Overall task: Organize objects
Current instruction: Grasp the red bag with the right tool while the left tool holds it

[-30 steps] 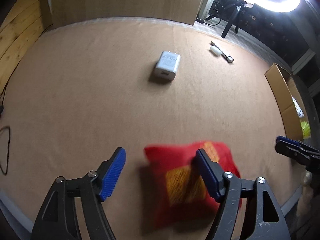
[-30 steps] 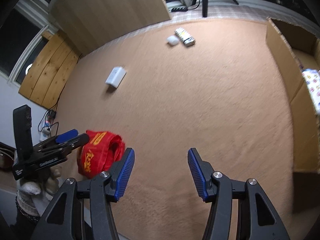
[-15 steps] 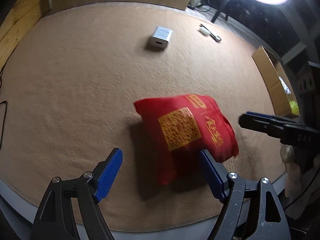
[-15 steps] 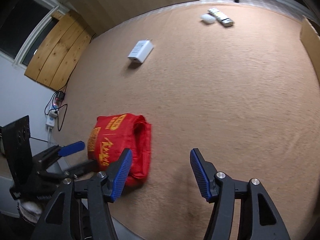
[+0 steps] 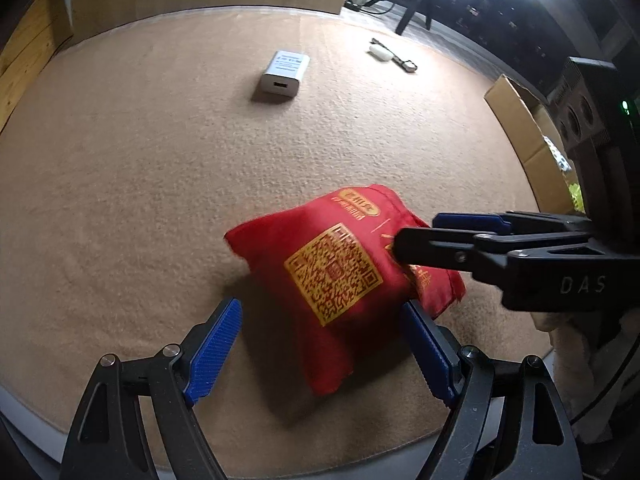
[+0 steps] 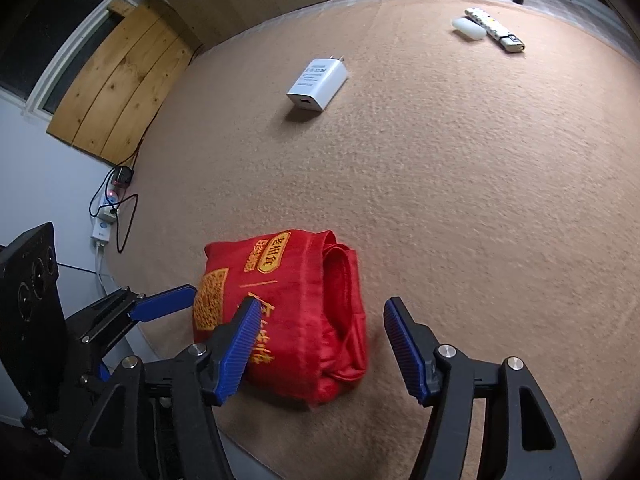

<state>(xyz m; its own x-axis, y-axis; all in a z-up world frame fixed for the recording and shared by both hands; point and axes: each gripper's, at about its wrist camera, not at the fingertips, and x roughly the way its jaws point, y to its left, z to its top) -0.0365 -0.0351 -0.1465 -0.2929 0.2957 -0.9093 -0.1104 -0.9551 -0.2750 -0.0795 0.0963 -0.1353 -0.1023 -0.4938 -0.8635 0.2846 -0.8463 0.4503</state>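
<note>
Right wrist view: red bag (image 6: 292, 312) lies between the open, empty right tool (image 6: 320, 344).

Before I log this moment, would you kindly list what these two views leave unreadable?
- Cardboard box: left wrist view, contents hidden by its wall and the right tongs.
- Red bag: underside and interior hidden by its folds, both views.
- White charger: label print too small.
- Patterned stick: identity unclear, too small.
</note>
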